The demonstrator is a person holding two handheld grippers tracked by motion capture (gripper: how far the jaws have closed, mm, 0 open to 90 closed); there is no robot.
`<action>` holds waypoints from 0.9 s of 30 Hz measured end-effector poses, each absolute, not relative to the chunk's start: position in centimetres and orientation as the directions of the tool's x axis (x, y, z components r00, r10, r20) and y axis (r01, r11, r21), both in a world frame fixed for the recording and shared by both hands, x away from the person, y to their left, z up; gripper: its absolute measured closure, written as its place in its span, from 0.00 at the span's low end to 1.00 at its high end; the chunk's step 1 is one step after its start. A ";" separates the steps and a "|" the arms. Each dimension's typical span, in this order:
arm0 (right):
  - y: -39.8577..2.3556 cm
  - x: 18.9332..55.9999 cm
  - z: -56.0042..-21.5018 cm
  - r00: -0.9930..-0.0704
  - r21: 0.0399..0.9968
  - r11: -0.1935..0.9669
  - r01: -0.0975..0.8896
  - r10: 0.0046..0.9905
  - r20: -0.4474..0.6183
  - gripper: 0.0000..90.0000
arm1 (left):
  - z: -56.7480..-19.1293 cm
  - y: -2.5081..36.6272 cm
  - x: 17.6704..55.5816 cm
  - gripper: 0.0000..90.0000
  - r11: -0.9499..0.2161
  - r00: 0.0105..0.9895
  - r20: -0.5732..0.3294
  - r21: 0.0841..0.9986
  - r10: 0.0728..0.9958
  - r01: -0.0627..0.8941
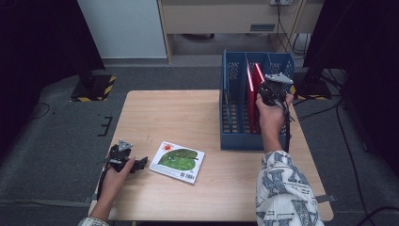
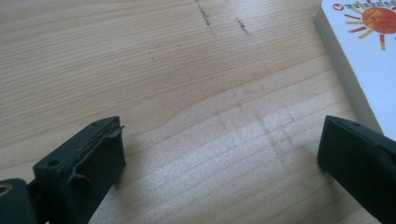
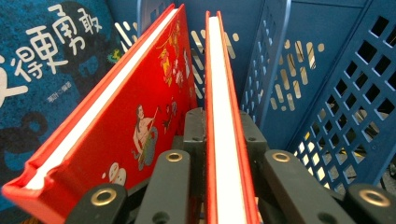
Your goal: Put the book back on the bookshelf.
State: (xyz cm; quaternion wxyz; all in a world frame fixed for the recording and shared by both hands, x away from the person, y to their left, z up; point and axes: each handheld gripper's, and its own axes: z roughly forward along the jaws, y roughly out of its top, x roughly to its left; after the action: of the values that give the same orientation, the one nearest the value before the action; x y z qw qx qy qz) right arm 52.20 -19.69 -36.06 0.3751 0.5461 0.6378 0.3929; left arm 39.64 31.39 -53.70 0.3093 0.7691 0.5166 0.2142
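- The work in hand is filing books into the blue rack [image 1: 235, 136] that stands at the far right of the table [image 1: 188, 113].
- The right gripper [image 1: 272, 89] is up over the rack's right-hand slots, and the right gripper view shows its jaws clamped on the top edge of a thin red book [image 3: 227, 140], which stands upright in a slot.
- Just left of it a second red book [image 3: 116, 116] leans to the left, its cover printed with small figures; farther left stands a dark blue book [image 3: 42, 79] with large white characters.
- The held book appears to be nearly or fully seated in its slot, so the step looks like the end of a placement, though the bottom of the slot is hidden.
- The left gripper [image 1: 136, 163] rests low on the near left of the table, its jaws wide apart on nothing, with bare wood between them.
- Just right of it lies a flat picture book [image 1: 178, 161] with a green leaf and a sun on a white cover, apparently next to be filed.
- The next move probably calls for the right jaws to let go and lift straight up without tipping the leaning neighbour.
- The left gripper would then need to catch the flat book's near edge, which lies flush on the wood and may be awkward to get under.
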 end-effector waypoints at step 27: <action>-19.4 52.5 -35.6 -0.147 0.890 0.116 0.440 0.988 -0.057 0.86 | -53.7 31.3 39.7 0.00 -0.277 0.377 0.011 0.698 0.926 0.661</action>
State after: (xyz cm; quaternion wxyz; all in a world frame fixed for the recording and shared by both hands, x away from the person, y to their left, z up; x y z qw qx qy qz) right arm 52.48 -19.38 -35.62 0.3599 0.5451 0.6547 0.3803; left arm 39.67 31.26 -53.70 0.3096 0.7698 0.5154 0.2144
